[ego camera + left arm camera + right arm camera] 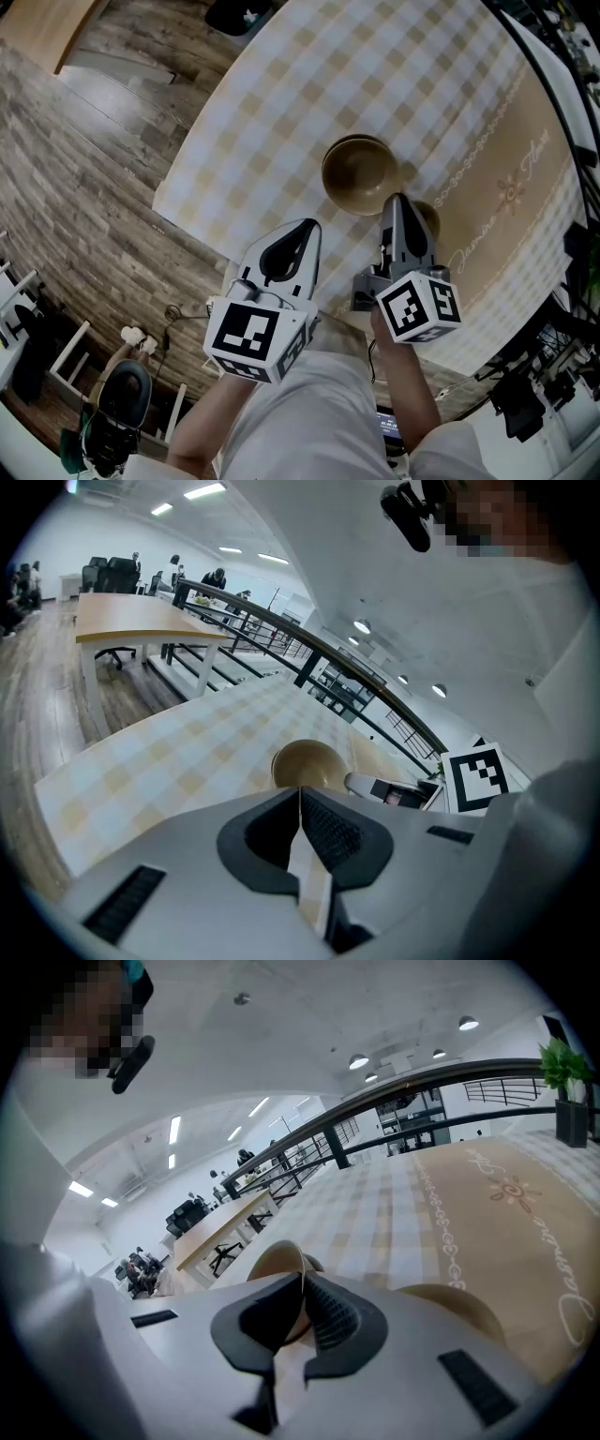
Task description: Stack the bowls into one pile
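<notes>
The left claw (pixel 299 797) is pressed fully together with nothing in it, hovering over the near edge of the counter with the yellow-and-white checked cloth (pixel 309 84). Ahead of it and to its right sits the round tan-brown bowl (pixel 356 178), open side up. The right claw (pixel 302 1279) appears clamped on that bowl's near rim: its pads meet, and a brown curve of rim shows through the gap below them. Just to the right of this claw, partly beneath it, lies the smaller tan bowl (pixel 459 1302).

A pinch on one thin rim is a weak hold. On lifting, the bowl could swing down or slip out, and it might knock the smaller bowl along the cloth. The smaller one looks unlikely to take the larger inside it, so the pile could sit crooked.

In the head view the right claw covers most of the smaller bowl. Whether the held bowl has left the cloth I cannot tell. The counter's near edge is hidden by the person's arms.
</notes>
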